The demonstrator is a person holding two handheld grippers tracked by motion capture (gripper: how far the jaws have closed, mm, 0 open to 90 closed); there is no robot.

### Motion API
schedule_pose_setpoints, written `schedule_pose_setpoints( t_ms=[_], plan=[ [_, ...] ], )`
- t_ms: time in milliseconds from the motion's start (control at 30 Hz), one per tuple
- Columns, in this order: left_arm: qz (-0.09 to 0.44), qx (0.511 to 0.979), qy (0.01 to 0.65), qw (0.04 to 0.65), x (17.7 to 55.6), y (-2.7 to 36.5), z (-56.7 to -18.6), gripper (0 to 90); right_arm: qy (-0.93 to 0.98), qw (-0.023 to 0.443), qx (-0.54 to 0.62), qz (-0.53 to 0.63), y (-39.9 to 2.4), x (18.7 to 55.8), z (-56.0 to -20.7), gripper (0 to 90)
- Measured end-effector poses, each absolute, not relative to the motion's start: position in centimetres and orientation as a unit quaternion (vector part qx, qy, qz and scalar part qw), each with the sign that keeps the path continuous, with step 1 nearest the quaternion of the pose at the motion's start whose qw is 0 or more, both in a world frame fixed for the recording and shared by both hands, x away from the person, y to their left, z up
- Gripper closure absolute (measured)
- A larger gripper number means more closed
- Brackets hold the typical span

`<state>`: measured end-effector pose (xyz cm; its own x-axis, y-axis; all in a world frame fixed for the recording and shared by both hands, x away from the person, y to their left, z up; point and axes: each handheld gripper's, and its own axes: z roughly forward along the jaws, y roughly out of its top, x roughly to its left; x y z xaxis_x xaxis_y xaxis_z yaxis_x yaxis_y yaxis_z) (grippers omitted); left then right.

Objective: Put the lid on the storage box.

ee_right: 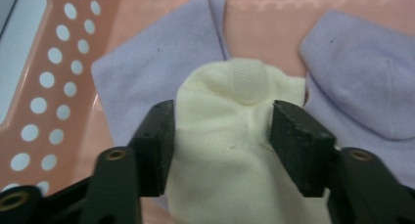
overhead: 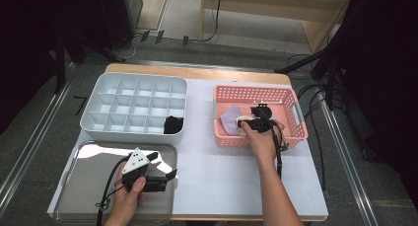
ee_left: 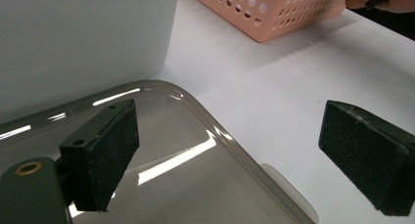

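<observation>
Now the right tool (ee_right: pixel 222 136) is down inside the pink basket (overhead: pixel 291 132) at the right of the counter (overhead: pixel 222 176), and its two black jaws sit on either side of a cream sock (ee_right: pixel 230 150), both pads against the fabric, which bunches up between them: it is pinching the sock. That sock lies on top of a lilac sock (ee_right: pixel 147 87), with a second lilac piece (ee_right: pixel 362 92) just beside it to the right in the right gripper view. From the high view the person's right hand (overhead: pixel 260 137) reaches over the basket's near wall. Over on the near left, the left tool (overhead: pixel 165 169) hovers above the steel tray (overhead: pixel 84 186), jaws spread wide with nothing between them. Just beyond the tray stands the white compartment box (overhead: pixel 133 107), and a black item (overhead: pixel 173 125) sits in its near right compartment.
</observation>
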<state>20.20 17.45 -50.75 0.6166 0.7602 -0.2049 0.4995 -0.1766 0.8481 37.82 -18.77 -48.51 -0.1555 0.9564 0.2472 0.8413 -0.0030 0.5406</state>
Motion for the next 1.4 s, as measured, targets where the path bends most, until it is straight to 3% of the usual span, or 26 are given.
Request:
schedule_pose_setpoints(
  t_ms=[200, 333, 600, 767, 967, 1200, 1400],
  plan=[
    [0.128, 0.756, 0.419, 0.487, 20.3, 17.5, -50.8, 8.4, 0.710, 0.092, 0.642, 0.275, -18.6, 38.0, -48.6, 74.1],
    [0.127, 0.754, 0.419, 0.489, 20.3, 17.5, -50.8, 8.5, 0.695, 0.104, 0.640, 0.312, -19.0, 37.5, -48.4, 82.9],
    [0.126, 0.755, 0.419, 0.489, 20.3, 17.5, -50.8, 8.4, 0.660, 0.169, 0.610, 0.405, -20.0, 36.2, -48.3, 84.0],
    [0.126, 0.755, 0.419, 0.488, 20.3, 17.5, -50.8, 8.4, 0.650, 0.186, 0.582, 0.451, -20.4, 35.6, -47.3, 84.0],
    [0.129, 0.756, 0.418, 0.487, 20.2, 17.5, -50.7, 8.4, 0.640, 0.181, 0.583, 0.468, -20.7, 35.2, -47.1, 84.0],
    [0.132, 0.755, 0.417, 0.488, 20.2, 17.5, -50.7, 8.4, 0.650, 0.214, 0.544, 0.487, -19.7, 34.5, -46.7, 84.0],
    [0.134, 0.756, 0.416, 0.488, 20.2, 17.5, -50.7, 8.5, 0.637, 0.215, 0.525, 0.522, -19.5, 34.1, -46.2, 83.9]
  ],
)
